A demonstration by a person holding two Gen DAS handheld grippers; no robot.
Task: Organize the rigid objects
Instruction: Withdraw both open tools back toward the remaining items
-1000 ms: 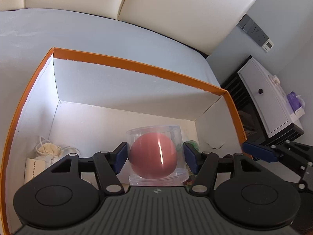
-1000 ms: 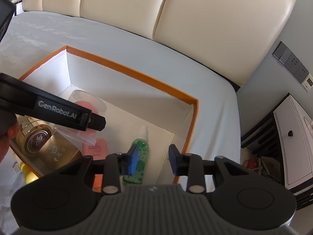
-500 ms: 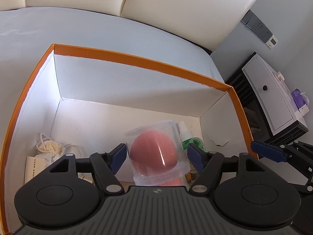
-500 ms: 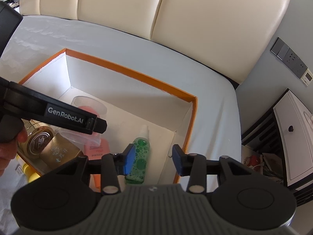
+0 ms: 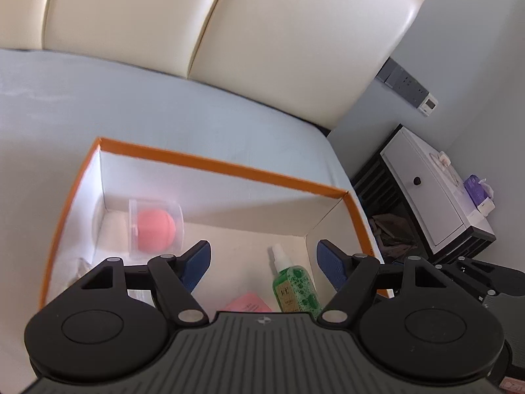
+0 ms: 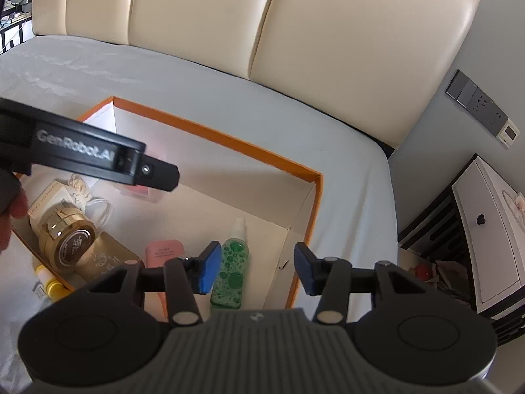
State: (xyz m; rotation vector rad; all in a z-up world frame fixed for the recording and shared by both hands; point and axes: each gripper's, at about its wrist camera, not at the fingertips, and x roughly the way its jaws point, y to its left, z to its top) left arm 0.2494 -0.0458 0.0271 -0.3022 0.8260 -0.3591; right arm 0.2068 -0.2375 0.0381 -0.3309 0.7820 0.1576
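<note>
Done: I see the clear tub with pink ball [image 5: 157,229] in the orange box [image 5: 223,164], far left corner.
Left gripper [image 5: 262,262]: jaws apart, empty.
Right gripper [image 6: 254,269]: jaws opening, empty.
Left: yellow tube [image 6: 49,284] outside.

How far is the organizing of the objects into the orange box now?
Done: clear case with pink ball, green spray bottle and gold jar lie inside the orange box. In hand: nothing; both hand-held grippers empty, right one opening. Left: yellow-capped tube outside the box.
</note>
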